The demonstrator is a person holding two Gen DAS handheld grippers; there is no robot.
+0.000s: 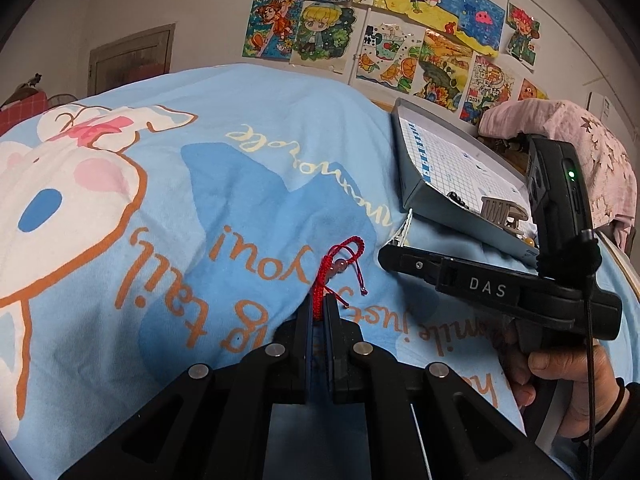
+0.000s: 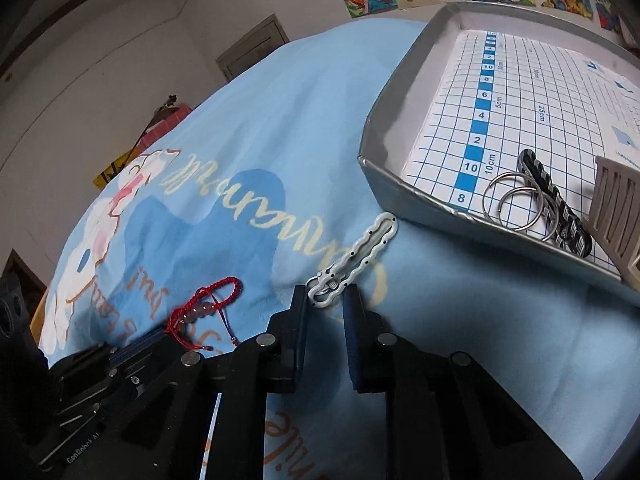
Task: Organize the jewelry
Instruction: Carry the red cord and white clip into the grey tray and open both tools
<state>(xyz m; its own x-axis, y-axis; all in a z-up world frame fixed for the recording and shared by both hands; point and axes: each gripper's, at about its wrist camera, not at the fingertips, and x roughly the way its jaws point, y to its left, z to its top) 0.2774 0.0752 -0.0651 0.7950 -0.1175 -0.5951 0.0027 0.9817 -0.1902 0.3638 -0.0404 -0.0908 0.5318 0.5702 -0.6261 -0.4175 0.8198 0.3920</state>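
A: Which step are we on?

B: Pickup, I'd say. L gripper (image 1: 318, 308), bottom centre of the left wrist view, is clamped narrow on the red cord bracelet (image 1: 340, 264); cord runs between the pads, loop and beads stick out past the tips over the blue bedspread (image 1: 240, 160).

A: And the R gripper (image 2: 325, 300)?

B: Lower centre of its own view, jaws narrow-ish, straddling the near end of the white wavy hair clip (image 2: 356, 252). Can't tell if the pads are actually pressing on it yet, a gap seems to show on the right side. Clip lies on the cloth, just below the tray's near rim.

A: Next move?

B: Prob. finish the squeeze on the clip, then carry both pieces up-right into the grey tray (image 2: 400, 128). Clip's thin and flat, so a low, square pinch is needed.

A: What does one view give that the other doesn't?

B: R view shows tray contents well: two metal rings (image 2: 508, 204), a black-and-white braided band (image 2: 556, 208), a beige claw clip (image 2: 616, 204) at the right edge. L view hides most of the white clip behind the R tool, but shows the person's hand (image 1: 560, 380) on its handle, lower right.
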